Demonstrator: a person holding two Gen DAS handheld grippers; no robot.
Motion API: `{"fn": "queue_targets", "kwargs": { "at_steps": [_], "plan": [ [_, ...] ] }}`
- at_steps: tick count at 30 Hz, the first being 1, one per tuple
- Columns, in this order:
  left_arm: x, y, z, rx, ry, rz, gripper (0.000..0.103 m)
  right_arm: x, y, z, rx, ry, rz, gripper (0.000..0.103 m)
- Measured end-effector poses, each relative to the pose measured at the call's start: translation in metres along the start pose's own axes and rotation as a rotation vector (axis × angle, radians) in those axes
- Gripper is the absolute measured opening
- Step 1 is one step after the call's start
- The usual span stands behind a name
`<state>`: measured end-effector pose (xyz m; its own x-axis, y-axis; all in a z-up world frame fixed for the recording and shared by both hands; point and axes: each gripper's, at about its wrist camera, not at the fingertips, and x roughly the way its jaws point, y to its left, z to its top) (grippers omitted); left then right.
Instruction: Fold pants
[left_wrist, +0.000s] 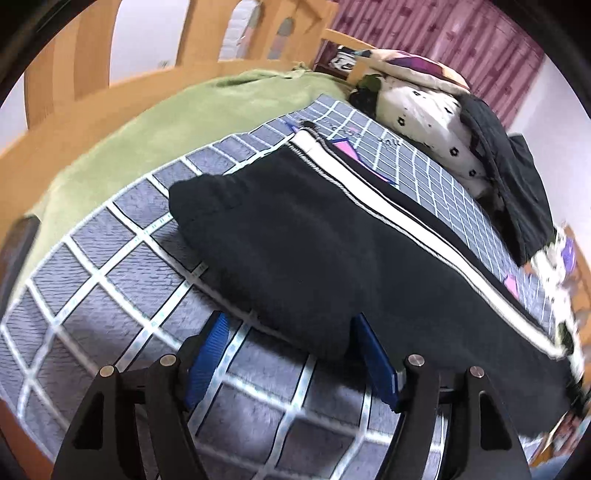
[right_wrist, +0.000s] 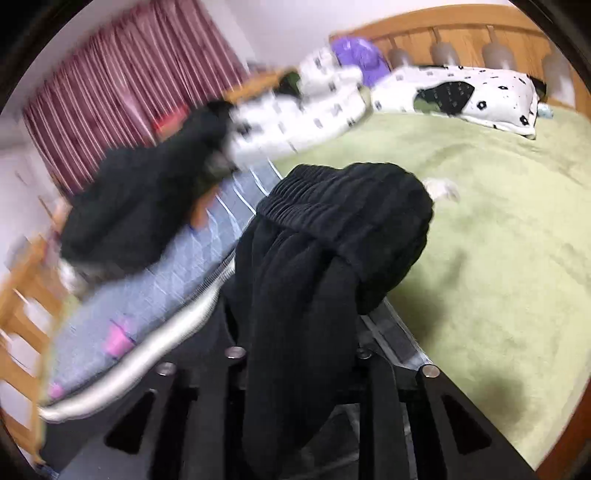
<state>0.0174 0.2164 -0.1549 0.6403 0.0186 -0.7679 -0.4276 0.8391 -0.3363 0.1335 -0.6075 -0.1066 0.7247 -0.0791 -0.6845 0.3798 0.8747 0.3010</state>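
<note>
Black pants with a white side stripe lie folded lengthwise on a blue-grey gridded mat on the bed. My left gripper stands open low over the mat. Its blue pads flank the near edge of the pants without pressing on it. In the right wrist view the elastic waistband end of the pants is bunched up and raised off the bed. My right gripper is shut on this cloth, which drapes over the fingers and hides the pads.
A green blanket covers the bed beyond the mat. White patterned pillows and a dark garment lie along the far side. The wooden bed frame and a striped curtain bound the space.
</note>
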Motion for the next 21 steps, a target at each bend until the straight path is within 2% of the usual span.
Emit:
{"fn": "queue_targets", "kwargs": {
  "at_steps": [2,4,5,6,7,8,11,13,15,17,19,21],
  "plan": [
    [0.007,0.001,0.006,-0.005,-0.018,0.014,0.069,0.011,-0.012,-0.014,0.004,0.106,-0.043,0.035],
    [0.017,0.002,0.015,-0.014,-0.045,0.064,0.068,0.002,-0.026,-0.032,0.029,0.111,-0.037,0.041],
    [0.020,0.003,0.019,-0.019,-0.055,0.083,0.050,-0.007,-0.031,-0.038,0.031,0.097,-0.045,0.045],
    [0.024,0.004,0.026,-0.018,-0.072,0.135,0.035,-0.020,-0.034,-0.043,0.025,0.086,-0.063,0.050],
    [0.027,0.005,0.032,-0.006,-0.073,0.143,0.019,-0.028,-0.037,-0.044,0.019,0.081,-0.076,0.050],
    [0.027,0.008,0.037,0.001,-0.074,0.128,0.018,-0.038,-0.039,-0.046,0.013,0.077,-0.090,0.050],
    [0.018,0.012,0.045,0.023,-0.119,0.103,0.018,-0.065,-0.039,-0.046,-0.005,0.074,-0.124,0.050],
    [0.018,0.008,0.042,0.075,-0.114,0.134,0.021,-0.082,-0.033,-0.046,-0.025,0.053,-0.157,0.051],
    [0.023,0.006,0.036,0.133,-0.063,0.186,0.030,-0.095,-0.019,-0.043,-0.050,0.034,-0.164,0.051],
    [0.017,0.007,0.030,0.145,-0.053,0.203,0.050,-0.105,-0.003,-0.042,-0.078,0.026,-0.158,0.051],
    [0.005,0.007,0.021,0.163,-0.036,0.173,0.056,-0.112,0.020,-0.039,-0.127,0.007,-0.153,0.054],
    [-0.007,0.002,0.012,0.207,0.008,0.104,0.056,-0.117,0.045,-0.038,-0.180,-0.012,-0.142,0.058]
  ]
}}
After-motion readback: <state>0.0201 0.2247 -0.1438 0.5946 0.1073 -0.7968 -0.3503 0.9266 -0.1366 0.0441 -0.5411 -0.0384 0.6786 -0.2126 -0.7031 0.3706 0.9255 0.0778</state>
